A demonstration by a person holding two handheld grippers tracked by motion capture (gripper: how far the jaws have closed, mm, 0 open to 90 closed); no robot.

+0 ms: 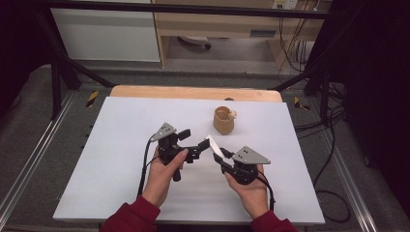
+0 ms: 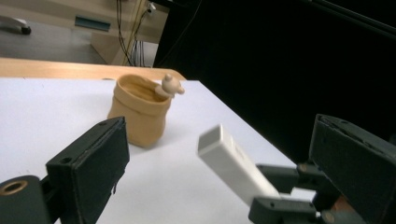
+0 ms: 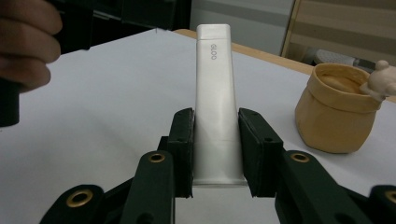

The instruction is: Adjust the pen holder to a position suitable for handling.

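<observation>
Jaws of right gripper (image 3: 215,149) clamp white tube (image 3: 215,100) — tan pot (image 3: 337,109) nearby.

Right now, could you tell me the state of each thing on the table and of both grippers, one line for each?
White stick: clamped at its lower end, lifted off the table, tip pointing up and away.
Tan pot: upright on the table, open top, small figure on its rim.
Right hand-held gripper: shut on the white stick.
Left hand-held gripper: open, jaws wide apart, holding nothing.
</observation>
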